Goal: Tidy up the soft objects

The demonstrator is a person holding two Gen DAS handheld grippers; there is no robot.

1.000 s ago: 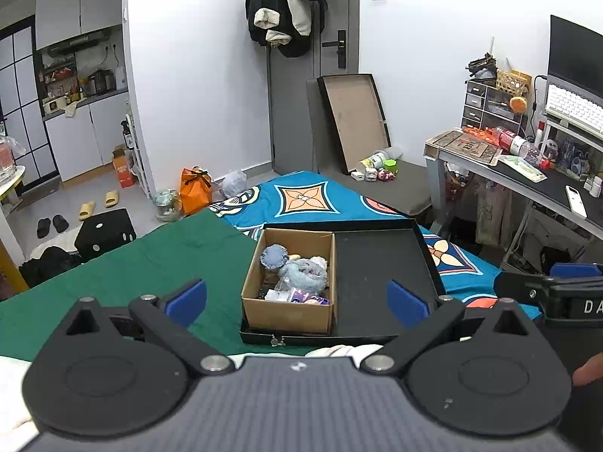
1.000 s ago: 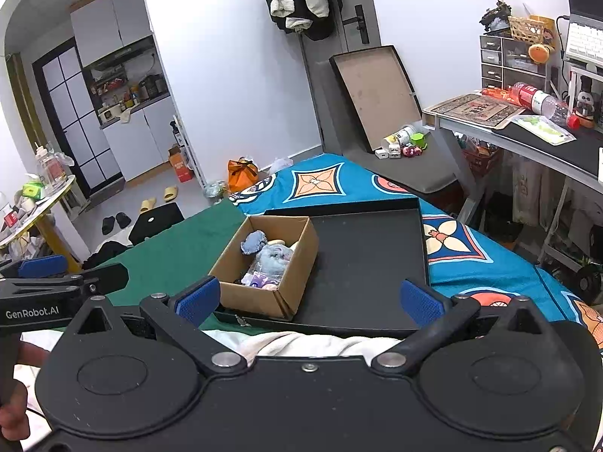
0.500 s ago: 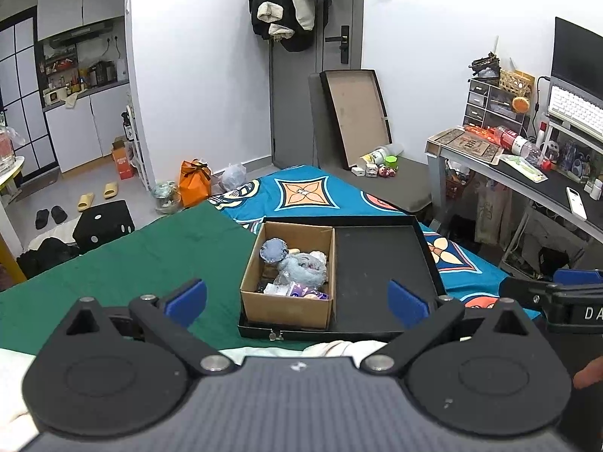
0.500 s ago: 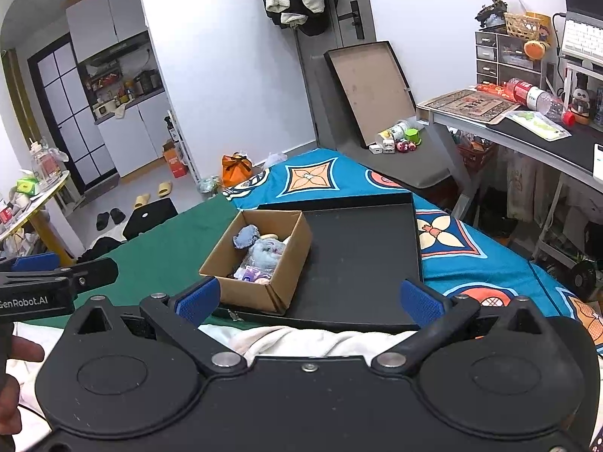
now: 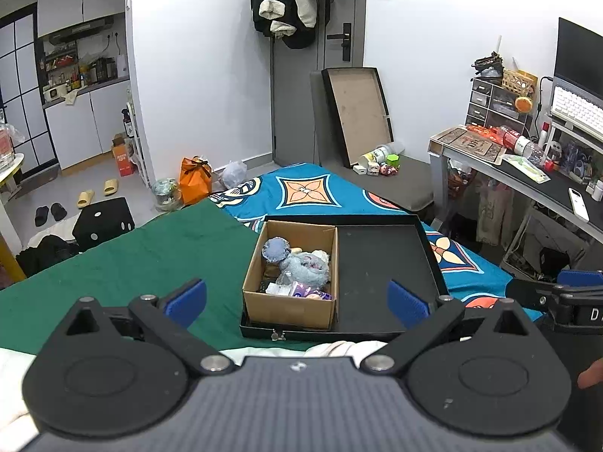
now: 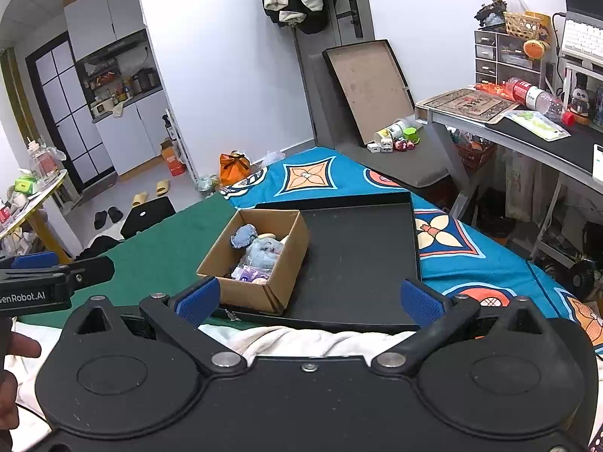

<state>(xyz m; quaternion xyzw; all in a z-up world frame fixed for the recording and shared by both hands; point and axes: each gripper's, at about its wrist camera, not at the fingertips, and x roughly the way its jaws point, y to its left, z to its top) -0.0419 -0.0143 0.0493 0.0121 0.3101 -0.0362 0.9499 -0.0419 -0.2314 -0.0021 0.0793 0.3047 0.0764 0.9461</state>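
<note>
A small cardboard box (image 5: 290,307) (image 6: 264,290) stands in the left part of a shallow black tray (image 5: 380,263) (image 6: 358,248) on the bed. It holds several soft items, among them a blue-grey plush toy (image 5: 301,265) (image 6: 264,250) and a purple packet (image 5: 301,290). My left gripper (image 5: 297,299) is open and empty, held back from the tray's near edge. My right gripper (image 6: 307,297) is open and empty, also short of the tray. Each gripper shows at the edge of the other's view.
The tray lies on a green blanket (image 5: 132,260) and a blue patterned sheet (image 5: 309,192). A white cloth (image 6: 301,339) lies just under the grippers. A desk (image 5: 527,180) stands to the right, a leaning box lid (image 5: 358,109) by the door.
Both grippers have drawn back and tilted slightly, so the tray and box sit a little farther away in view. Both stay open and empty.
</note>
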